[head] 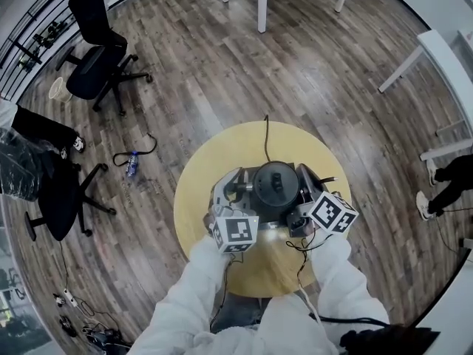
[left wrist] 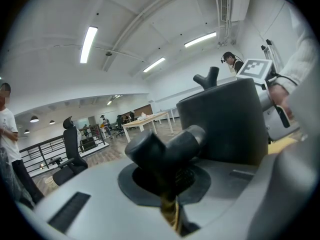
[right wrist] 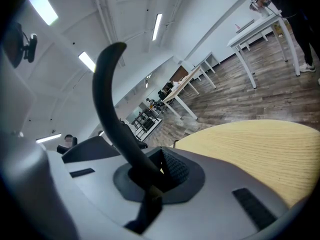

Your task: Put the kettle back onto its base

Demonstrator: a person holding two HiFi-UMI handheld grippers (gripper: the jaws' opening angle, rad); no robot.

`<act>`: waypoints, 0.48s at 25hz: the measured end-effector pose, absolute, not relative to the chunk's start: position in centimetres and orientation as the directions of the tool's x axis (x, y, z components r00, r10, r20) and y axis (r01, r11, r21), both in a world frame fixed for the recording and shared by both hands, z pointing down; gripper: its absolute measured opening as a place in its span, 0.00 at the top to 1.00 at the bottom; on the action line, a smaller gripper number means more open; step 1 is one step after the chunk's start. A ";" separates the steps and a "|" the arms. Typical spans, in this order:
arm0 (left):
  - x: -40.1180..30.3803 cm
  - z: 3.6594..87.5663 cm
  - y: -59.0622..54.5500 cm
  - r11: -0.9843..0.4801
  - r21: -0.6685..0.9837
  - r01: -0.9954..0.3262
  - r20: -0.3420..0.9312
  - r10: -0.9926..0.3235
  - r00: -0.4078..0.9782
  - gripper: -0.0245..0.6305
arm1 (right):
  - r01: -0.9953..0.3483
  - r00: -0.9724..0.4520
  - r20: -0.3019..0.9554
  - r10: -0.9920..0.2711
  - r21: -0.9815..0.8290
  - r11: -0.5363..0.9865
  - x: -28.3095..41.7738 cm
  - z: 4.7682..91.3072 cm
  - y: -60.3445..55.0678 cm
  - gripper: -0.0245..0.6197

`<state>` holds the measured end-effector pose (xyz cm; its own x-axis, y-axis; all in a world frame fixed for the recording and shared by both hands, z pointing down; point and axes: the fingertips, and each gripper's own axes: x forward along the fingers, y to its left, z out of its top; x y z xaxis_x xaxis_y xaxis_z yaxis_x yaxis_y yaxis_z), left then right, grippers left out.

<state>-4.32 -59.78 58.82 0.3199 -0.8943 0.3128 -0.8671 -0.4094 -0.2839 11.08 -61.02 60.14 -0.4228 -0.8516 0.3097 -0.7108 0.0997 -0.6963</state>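
A black kettle [head: 275, 187] with a round lid is over the middle of the round yellow table [head: 222, 154], between both grippers. My left gripper [head: 238, 191] is shut on a dark forked part [left wrist: 162, 151] at the kettle's left side; the kettle's body [left wrist: 225, 119] fills the space just beyond it. On the kettle's other side my right gripper [head: 304, 192] is shut on the curved black handle [right wrist: 107, 99], which rises out of its jaws. A black cord [head: 267, 135] runs from under the kettle to the table's far edge. The base is hidden beneath the kettle.
Two black office chairs [head: 96, 58] stand on the wood floor at the left, near a standing person [left wrist: 7, 134]. White table legs [head: 261, 2] are at the back, another person's legs [head: 443, 183] at the right. A bottle [head: 132, 163] and cables lie on the floor.
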 end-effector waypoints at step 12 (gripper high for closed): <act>-4.3 60.1 -59.9 -0.384 -0.287 -0.877 0.300 -0.906 0.298 0.94 | -0.704 -0.440 0.276 -0.855 -0.697 0.137 11.0 61.4 -61.6 0.94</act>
<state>-4.29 -59.93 60.12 0.2981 -0.9061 0.3002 -0.8775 -0.3839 -0.2875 11.04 -61.56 61.43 -0.4397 -0.8546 0.2764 -0.7040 0.1368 -0.6969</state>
